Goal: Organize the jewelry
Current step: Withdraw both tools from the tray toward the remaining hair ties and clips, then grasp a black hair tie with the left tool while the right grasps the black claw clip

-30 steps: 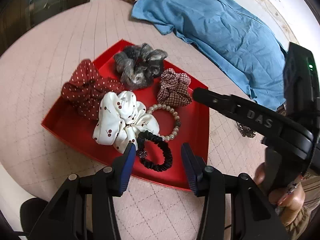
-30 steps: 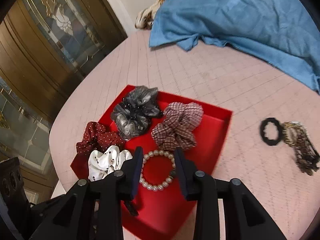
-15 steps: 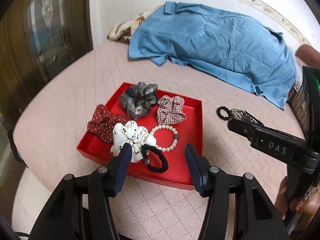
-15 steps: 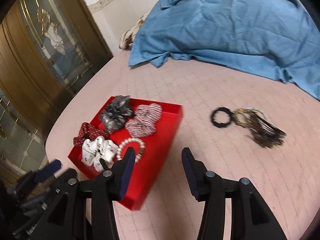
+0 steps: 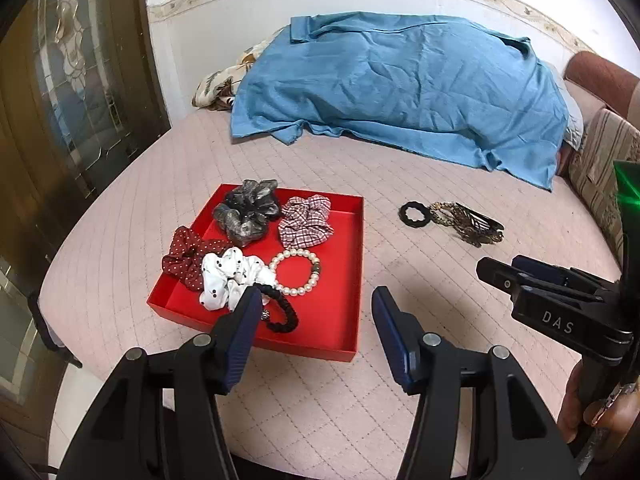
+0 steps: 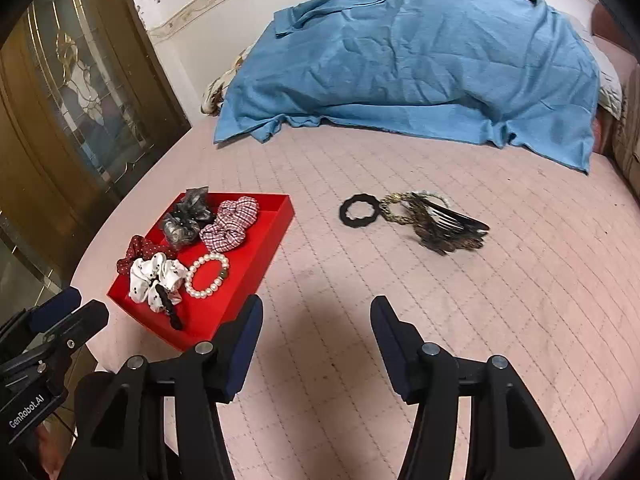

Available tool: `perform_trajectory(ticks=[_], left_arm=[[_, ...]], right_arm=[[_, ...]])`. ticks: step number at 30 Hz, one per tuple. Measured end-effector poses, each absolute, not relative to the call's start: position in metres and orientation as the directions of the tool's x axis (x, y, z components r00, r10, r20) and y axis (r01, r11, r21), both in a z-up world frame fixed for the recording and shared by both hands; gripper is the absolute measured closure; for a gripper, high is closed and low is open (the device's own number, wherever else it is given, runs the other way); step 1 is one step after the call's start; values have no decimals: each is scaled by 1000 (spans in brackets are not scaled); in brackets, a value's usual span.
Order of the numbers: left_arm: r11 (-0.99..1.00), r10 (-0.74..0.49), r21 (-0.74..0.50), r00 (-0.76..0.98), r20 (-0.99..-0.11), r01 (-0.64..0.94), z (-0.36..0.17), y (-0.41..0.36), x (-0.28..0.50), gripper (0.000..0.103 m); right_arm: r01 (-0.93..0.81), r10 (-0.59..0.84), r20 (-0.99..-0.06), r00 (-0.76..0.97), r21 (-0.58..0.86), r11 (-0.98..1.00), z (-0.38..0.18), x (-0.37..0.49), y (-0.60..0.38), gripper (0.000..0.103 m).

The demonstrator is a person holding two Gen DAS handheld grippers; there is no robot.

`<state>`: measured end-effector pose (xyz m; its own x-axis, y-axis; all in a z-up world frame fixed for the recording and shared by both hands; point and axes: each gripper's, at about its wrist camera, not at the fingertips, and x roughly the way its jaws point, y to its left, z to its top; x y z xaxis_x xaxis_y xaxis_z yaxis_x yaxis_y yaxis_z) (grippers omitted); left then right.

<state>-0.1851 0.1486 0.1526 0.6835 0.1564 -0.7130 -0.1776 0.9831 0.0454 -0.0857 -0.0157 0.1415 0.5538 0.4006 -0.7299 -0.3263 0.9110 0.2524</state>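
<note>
We found the red tray (image 5: 344, 280) lying on the pink quilted bed (image 5: 400, 380), toward its left side. Inside it sat a grey scrunchie (image 5: 248, 212) and a checked scrunchie (image 5: 306, 222) at the far end, a dark red dotted scrunchie (image 5: 186, 258) and a white scrunchie (image 5: 228, 276) nearer, a pearl bracelet (image 5: 296, 272) beside the white one, and a black hair tie (image 5: 282, 312) at the near edge. Well apart from the tray, to its right on the bed, lay a black ring tie (image 6: 358, 212) touching a gold-brown bundle with a dark comb (image 6: 436, 222).

Our left gripper (image 5: 312, 326) hung above the tray's near edge, its fingers spread apart and holding nothing. Our right gripper (image 6: 316, 330) hovered over bare quilt between the tray and the loose pieces, fingers likewise parted and empty. A blue cloth (image 6: 400, 64) covered the far end of the bed, by the wall.
</note>
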Motion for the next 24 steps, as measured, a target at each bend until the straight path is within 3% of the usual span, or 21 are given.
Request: perform_trajectory(ticks=[11, 24], left_arm=[[985, 171, 106, 677, -716, -137, 152, 122, -183, 46], [991, 109, 37, 625, -773, -128, 140, 127, -141, 45]], right_arm=[[-295, 394, -721, 571, 268, 917, 137, -90, -44, 38], [-163, 323, -756, 569, 282, 946, 109, -69, -108, 38]])
